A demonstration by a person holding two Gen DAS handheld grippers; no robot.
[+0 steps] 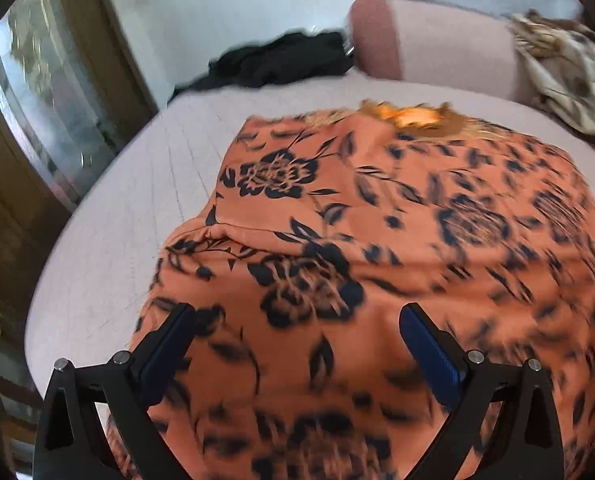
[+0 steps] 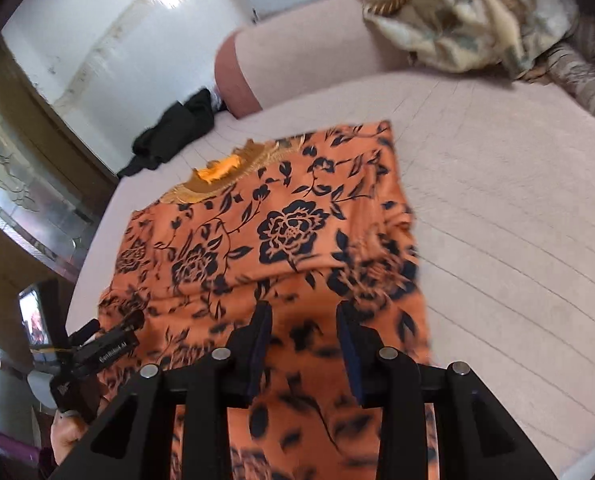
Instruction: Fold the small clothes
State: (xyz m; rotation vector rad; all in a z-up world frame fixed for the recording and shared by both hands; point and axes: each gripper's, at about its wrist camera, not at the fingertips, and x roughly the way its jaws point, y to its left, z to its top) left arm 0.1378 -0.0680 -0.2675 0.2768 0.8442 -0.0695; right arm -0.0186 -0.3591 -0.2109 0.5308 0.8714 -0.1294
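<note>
One piece of lettering shows. In the right wrist view, white print runs along the black body of the left gripper [image 2: 109,344], the handheld tool at the lower left edge; it seems to read "GenRobot.AI", though it is small and tilted, so the exact letters are uncertain. A small white logo mark sits lower on the same tool, too small to read. The left wrist view carries no readable text.

Orange top [image 1: 377,240] blurred w/ motion, hem cut off at both bottom edges.
</note>
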